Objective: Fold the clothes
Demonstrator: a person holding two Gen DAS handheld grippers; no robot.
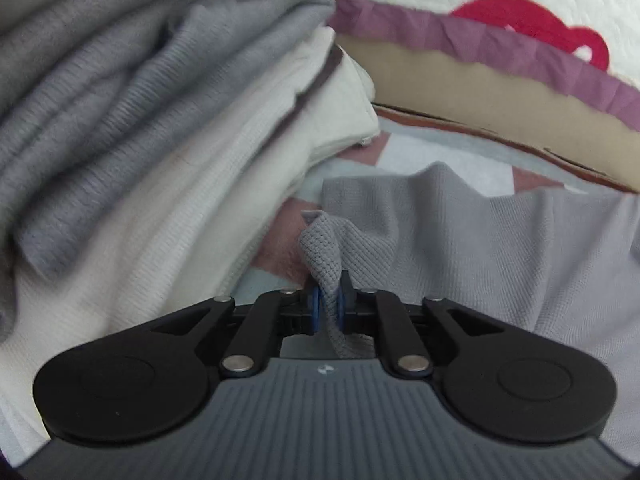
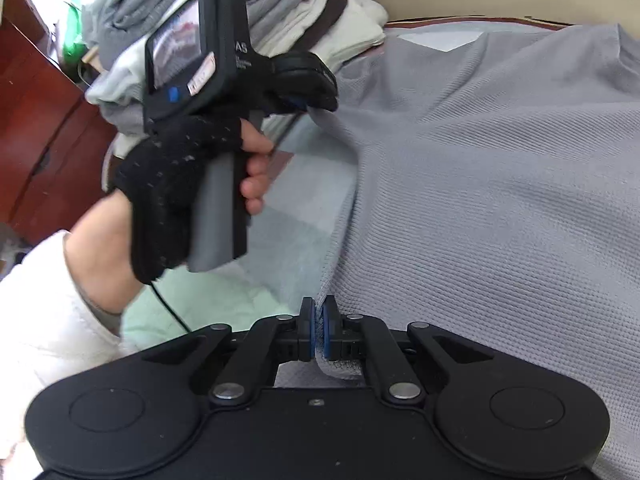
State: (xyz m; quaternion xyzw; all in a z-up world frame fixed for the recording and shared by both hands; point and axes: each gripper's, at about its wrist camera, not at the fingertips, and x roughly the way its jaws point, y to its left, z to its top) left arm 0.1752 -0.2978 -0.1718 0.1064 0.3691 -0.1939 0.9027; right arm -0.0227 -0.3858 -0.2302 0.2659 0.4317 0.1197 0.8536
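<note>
**Inspector:** Jaws first. Left gripper (image 1: 328, 310)?

**Assessor:** Closed tight on a bunched edge of the grey garment (image 2: 480, 184); fabric rises between the blue pads. Right gripper (image 2: 319, 332) likewise pinched shut on the same edge, nearer the person.

**Inspector:** Lie of the cloth?

**Assessor:** Spread on the patterned bedcover (image 1: 460, 160), running away to the right of both grippers. The held edge runs front to back between them; the left one, seen in the right wrist view (image 2: 308, 96), grips farther off.

**Inspector:** Surroundings?

**Assessor:** Stack of folded clothes (image 1: 140, 120) lies left, close by. I judge any fold would carry this edge rightward, both grips level.
</note>
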